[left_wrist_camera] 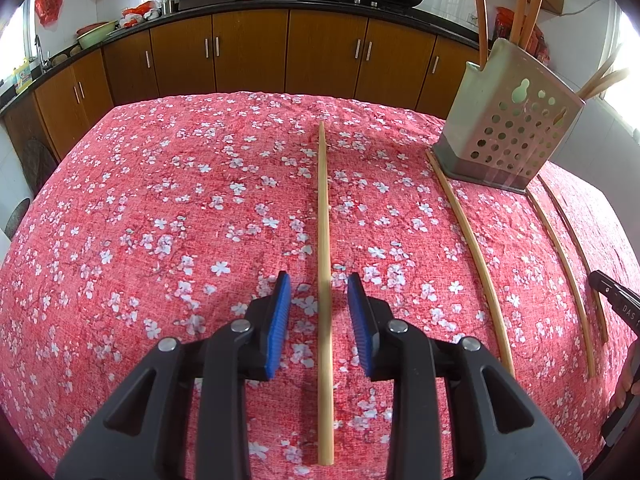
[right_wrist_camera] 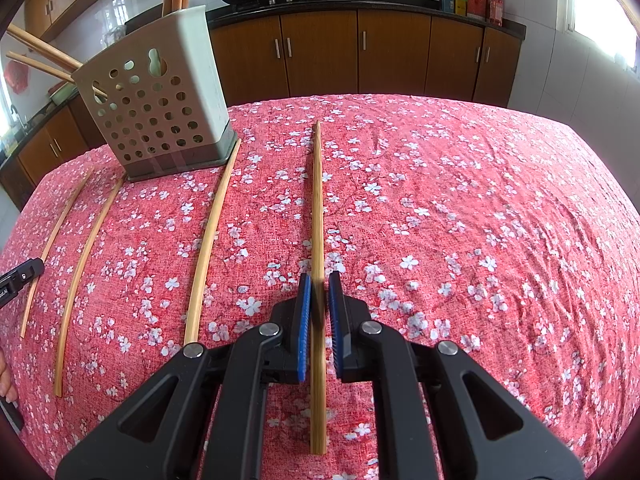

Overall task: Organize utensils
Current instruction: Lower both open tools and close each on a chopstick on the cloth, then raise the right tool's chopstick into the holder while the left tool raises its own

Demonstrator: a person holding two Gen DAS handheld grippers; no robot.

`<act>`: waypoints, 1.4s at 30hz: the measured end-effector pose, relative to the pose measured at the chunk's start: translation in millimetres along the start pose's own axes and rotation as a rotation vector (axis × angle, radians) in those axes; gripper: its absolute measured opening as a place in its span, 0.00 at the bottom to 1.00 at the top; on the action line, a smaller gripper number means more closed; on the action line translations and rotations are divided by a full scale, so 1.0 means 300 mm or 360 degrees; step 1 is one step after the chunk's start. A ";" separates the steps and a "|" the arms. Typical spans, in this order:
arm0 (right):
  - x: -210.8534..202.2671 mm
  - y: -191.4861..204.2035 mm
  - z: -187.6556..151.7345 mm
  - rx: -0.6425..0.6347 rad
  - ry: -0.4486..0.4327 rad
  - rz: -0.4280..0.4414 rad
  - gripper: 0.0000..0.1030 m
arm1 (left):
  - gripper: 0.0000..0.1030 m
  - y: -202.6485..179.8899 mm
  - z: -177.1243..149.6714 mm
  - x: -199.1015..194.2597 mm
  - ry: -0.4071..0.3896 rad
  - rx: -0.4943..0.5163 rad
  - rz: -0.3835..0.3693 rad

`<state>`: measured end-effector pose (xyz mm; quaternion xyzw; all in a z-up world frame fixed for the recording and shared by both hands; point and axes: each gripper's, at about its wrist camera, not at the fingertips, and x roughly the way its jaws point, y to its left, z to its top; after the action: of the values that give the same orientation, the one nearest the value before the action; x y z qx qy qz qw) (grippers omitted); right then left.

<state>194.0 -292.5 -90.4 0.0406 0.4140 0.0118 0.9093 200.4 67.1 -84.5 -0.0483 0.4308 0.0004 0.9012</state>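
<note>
Chopsticks lie loose on the cloth: from my left wrist camera I count four, one (left_wrist_camera: pixel 325 280) running straight between the spread pads of my left gripper (left_wrist_camera: pixel 319 322), untouched, three more to its right. They rest on a red floral tablecloth (left_wrist_camera: pixel 160 220) in a kitchen with brown cabinets (left_wrist_camera: pixel 248 52). A perforated utensil holder (left_wrist_camera: pixel 508 132) stands far right, holding several chopsticks.

From my right wrist camera I again count four on the cloth. My right gripper (right_wrist_camera: pixel 319 320) is nearly pressed together around one chopstick (right_wrist_camera: pixel 317 208); whether the pads touch it I cannot tell. The holder (right_wrist_camera: pixel 160 112) stands far left.
</note>
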 end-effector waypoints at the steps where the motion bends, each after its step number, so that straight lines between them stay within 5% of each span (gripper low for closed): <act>1: -0.001 0.000 0.000 0.0004 0.0000 0.0004 0.10 | 0.30 -0.010 -0.002 0.001 0.0001 0.0009 0.0009; 9: -0.046 0.003 -0.048 0.0019 0.0004 0.0041 0.10 | 0.29 -0.038 -0.064 -0.044 0.0030 0.0136 0.0056; 14: -0.055 0.000 -0.058 0.0049 0.0004 0.0069 0.08 | 0.08 -0.028 -0.087 -0.068 0.0029 0.0137 0.0047; 20: -0.094 0.008 -0.055 0.0047 -0.0065 0.0061 0.08 | 0.08 -0.023 -0.085 -0.096 0.0014 0.0143 0.0040; 32: -0.331 -0.014 0.079 0.0101 -0.0552 0.0104 0.08 | 0.08 -0.013 0.084 -0.407 -0.0501 0.0053 -0.0084; 42: -0.378 -0.036 0.121 0.0134 -0.0637 0.0121 0.08 | 0.08 -0.032 0.163 -0.432 -0.0593 0.0015 -0.0110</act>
<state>146.7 -311.8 17.8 0.0957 0.2232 0.0204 0.9698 157.3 67.2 47.3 -0.0581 0.2544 -0.0236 0.9650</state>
